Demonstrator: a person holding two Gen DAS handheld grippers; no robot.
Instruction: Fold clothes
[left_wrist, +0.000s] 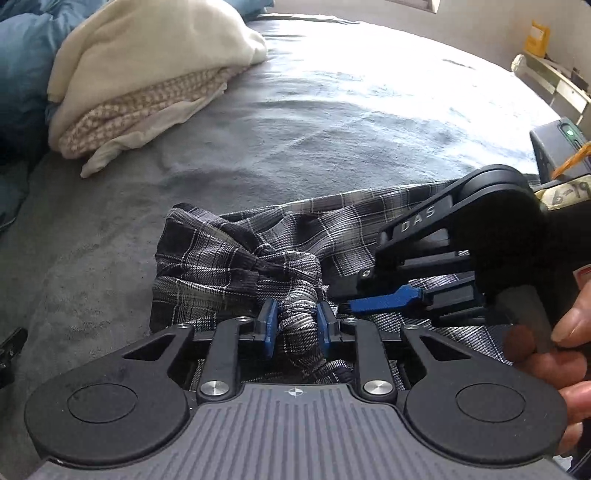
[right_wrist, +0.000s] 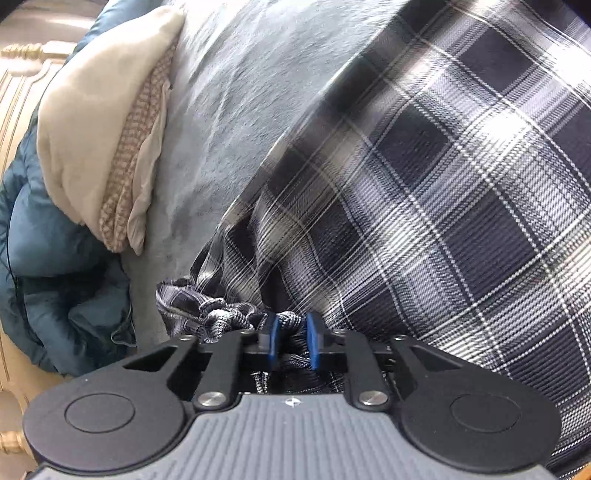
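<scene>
**Two grips on the checked cloth**

Lift both hands together and keep the edge tight, so the fold lands flat.

The left gripper (left_wrist: 294, 325) is nearly shut, pinching a bunched edge of the plaid garment (left_wrist: 236, 258). The right gripper (right_wrist: 291, 341) pinches the same edge just beside it. The garment lies on the grey bed cover (left_wrist: 295, 129), well apart from the cream pile (left_wrist: 147, 74).

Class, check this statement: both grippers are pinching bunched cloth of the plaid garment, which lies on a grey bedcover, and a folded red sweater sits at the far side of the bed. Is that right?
Not quite. The folded pile is cream and beige, not red, as the left wrist view shows. The rest holds: the left gripper and the right gripper each pinch bunched cloth of the plaid garment on the grey bedcover.
</scene>
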